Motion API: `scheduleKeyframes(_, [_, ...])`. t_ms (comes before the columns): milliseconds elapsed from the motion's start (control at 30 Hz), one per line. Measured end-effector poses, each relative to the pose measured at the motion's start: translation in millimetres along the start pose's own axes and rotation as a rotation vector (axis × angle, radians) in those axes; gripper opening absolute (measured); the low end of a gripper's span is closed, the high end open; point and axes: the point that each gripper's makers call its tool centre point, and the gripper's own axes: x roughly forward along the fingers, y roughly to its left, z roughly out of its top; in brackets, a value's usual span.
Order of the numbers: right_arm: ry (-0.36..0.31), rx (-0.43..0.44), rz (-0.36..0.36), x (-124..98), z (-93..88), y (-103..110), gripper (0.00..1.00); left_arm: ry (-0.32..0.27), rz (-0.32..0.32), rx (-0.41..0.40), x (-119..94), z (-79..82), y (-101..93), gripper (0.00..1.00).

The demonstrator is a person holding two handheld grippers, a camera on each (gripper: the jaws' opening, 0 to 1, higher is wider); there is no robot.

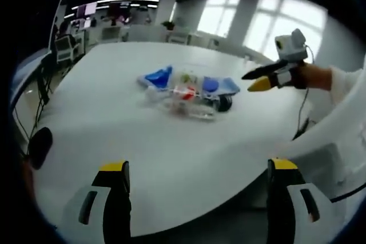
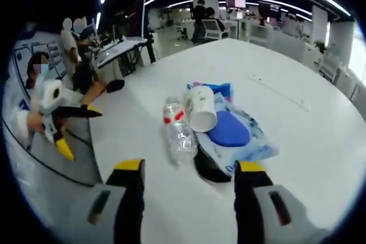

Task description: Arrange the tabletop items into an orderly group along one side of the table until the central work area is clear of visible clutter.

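A small heap of items lies in the middle of the white table (image 1: 114,124). In it are a clear plastic bottle (image 2: 178,134) with a red label, a white paper cup (image 2: 200,108) on its side, blue packets (image 2: 234,134) and a flat black object (image 2: 209,168). The left gripper view shows the same heap, with the bottle (image 1: 191,96) between blue packets (image 1: 160,76). My left gripper (image 1: 198,166) is open at the table's near edge, well short of the heap. My right gripper (image 2: 189,167) is open just short of the bottle and the black object, and it reaches in from the right (image 1: 257,78).
The table (image 2: 297,72) is wide and bare around the heap. A person's hand holds my left gripper (image 2: 64,127) beyond the table's edge. Desks, chairs and people (image 2: 77,50) fill the office behind. A dark round object (image 1: 40,147) sits off the table's left edge.
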Motion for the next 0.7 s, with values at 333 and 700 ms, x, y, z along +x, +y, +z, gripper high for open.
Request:
scheduleKeyframes(333, [-0.015, -0.012, 0.032, 12.1, 22.5, 1.4, 0.59, 0.001, 0.002, 0.008, 1.8, -0.5, 2.3, 0.97])
scheduleKeyframes(700, [-0.019, 0.032, 0.057, 29.6, 40.2, -3.6, 0.57, -0.005, 0.002, 0.007, 3.1, 0.3, 3.3, 0.97])
